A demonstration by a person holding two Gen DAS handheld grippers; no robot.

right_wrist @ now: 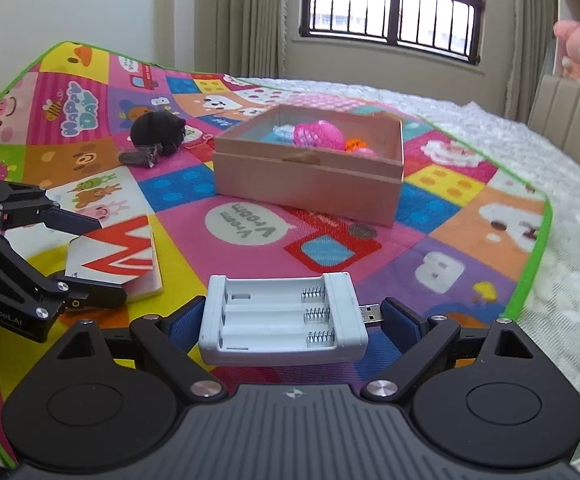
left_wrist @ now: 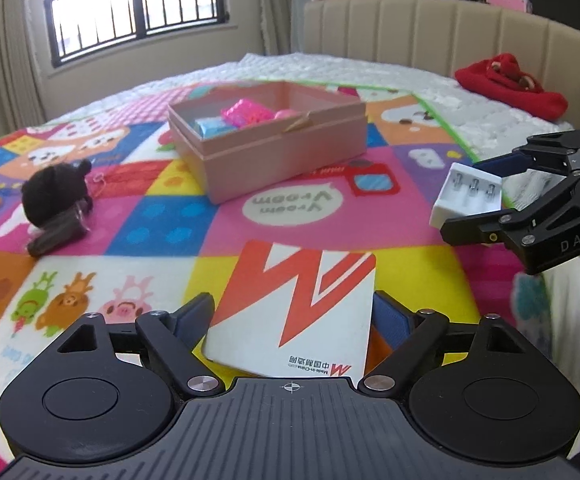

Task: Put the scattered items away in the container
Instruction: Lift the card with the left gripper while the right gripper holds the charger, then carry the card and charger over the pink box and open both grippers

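The white battery holder (right_wrist: 283, 318) lies between the right gripper's (right_wrist: 290, 320) wide-spread fingers, untouched by them, while the left gripper (left_wrist: 294, 316), equally spread, straddles the red-and-white notepad (left_wrist: 302, 304).

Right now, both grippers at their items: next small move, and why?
Probably close the right gripper on the white battery charger: its fingers straddle the case with gaps either side, and the pink box sits open ahead. The left gripper similarly brackets the notepad.

Box (right_wrist: 310, 176) mid-mat (right_wrist: 490, 216); plush (right_wrist: 157, 130) left; notebook (right_wrist: 121, 260), charger (right_wrist: 281, 320) nearer.
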